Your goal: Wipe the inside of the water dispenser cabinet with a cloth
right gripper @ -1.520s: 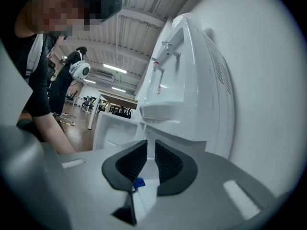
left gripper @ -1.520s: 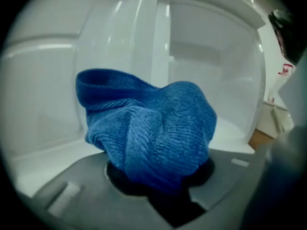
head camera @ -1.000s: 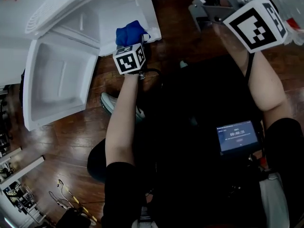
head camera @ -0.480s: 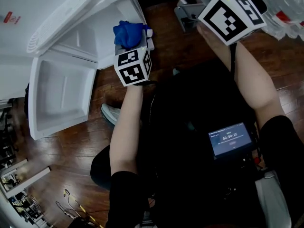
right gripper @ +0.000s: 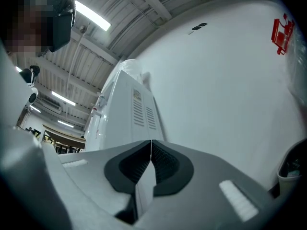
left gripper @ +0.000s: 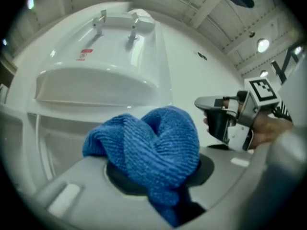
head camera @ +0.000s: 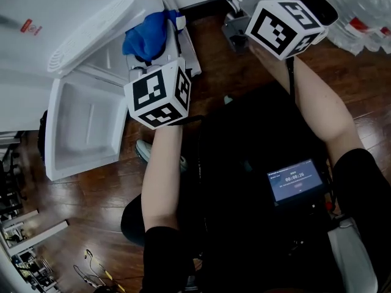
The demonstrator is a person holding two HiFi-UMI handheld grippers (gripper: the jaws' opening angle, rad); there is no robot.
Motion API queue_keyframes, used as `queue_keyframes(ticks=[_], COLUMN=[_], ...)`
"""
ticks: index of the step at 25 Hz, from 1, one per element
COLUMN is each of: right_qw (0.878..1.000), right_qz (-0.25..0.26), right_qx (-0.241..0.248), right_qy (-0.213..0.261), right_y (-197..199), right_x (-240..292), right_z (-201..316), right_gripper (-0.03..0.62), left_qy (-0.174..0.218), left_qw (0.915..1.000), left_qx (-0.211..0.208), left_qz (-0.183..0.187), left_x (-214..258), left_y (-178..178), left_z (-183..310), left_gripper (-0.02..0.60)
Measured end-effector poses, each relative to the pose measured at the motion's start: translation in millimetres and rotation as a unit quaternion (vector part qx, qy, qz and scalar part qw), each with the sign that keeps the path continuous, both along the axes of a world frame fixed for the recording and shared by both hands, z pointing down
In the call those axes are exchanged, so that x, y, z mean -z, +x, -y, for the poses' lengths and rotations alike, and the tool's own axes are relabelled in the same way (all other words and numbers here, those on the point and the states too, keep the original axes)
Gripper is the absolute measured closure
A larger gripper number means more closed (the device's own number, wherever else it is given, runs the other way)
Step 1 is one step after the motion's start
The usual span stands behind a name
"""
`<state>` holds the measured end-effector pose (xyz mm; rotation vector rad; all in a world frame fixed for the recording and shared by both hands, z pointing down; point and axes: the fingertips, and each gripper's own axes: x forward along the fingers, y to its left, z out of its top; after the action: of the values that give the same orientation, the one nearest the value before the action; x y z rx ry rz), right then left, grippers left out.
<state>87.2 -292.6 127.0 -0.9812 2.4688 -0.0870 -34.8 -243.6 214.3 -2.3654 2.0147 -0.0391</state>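
A white water dispenser (head camera: 67, 17) stands at the upper left of the head view, its lower cabinet door (head camera: 79, 133) swung open toward me. My left gripper (left gripper: 153, 176) is shut on a bunched blue cloth (left gripper: 153, 147), raised level in front of the dispenser's tap panel (left gripper: 110, 47). In the head view the cloth (head camera: 145, 34) shows just beyond the left marker cube (head camera: 157, 93). My right gripper (right gripper: 151, 150) is shut with nothing between its pads; its cube (head camera: 284, 26) is at the upper right. It also appears in the left gripper view as the right gripper (left gripper: 223, 121).
A plastic-wrapped pack of water bottles (head camera: 360, 11) lies at the top right. The floor is dark wood (head camera: 91, 194). A small screen (head camera: 296, 179) hangs on my chest. My shoe (head camera: 143, 151) is near the open door. A white wall (right gripper: 230, 80) stands behind the dispenser.
My left gripper has risen with the blue cloth, from beside the open cabinet up toward the dispenser's upper part. The right gripper has shifted slightly left in the picture.
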Motion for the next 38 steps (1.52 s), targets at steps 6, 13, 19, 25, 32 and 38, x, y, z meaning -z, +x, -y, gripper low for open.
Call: queue_keyframes(ticks=[6,13,19,25,32,38], right_qw=[1.0,1.0,1.0,0.999,0.999,0.998], right_qz=[-0.001,-0.002,-0.007,-0.013,-0.019,-0.023], right_qx=[-0.01,0.005,0.009,0.017,0.037,0.035], right_qy=[-0.004,-0.021,-0.023,-0.032,-0.032,-0.04], right_y=[3.2,0.0,-4.3,-7.0,-17.9,-17.0], right_x=[-1.3,-8.0,-11.8,-16.1,-20.5,-21.8], right_z=[2.8,7.0,7.5,7.0,7.1,7.4], right_gripper=[0.588,0.589,0.588,0.589,0.588,0.589], left_qy=[-0.056,-0.117,0.02,0.031,0.038,0.046], left_qw=[0.9969,0.991,0.9979,0.997,0.9813,0.9683], left_qx=[-0.027,0.001,-0.013,0.031,0.185,0.245], left_qz=[0.048,0.065,0.06,0.064,0.037,0.011], left_x=[-78.4,-145.0,-24.6,-13.2,12.0,10.6], left_y=[23.5,13.5,25.7,-28.3,-182.4,-235.7], left_z=[5.2,4.4,13.7,6.8,-28.4,-48.7], left_gripper=[0.44,0.44,0.44,0.443,0.443,0.443])
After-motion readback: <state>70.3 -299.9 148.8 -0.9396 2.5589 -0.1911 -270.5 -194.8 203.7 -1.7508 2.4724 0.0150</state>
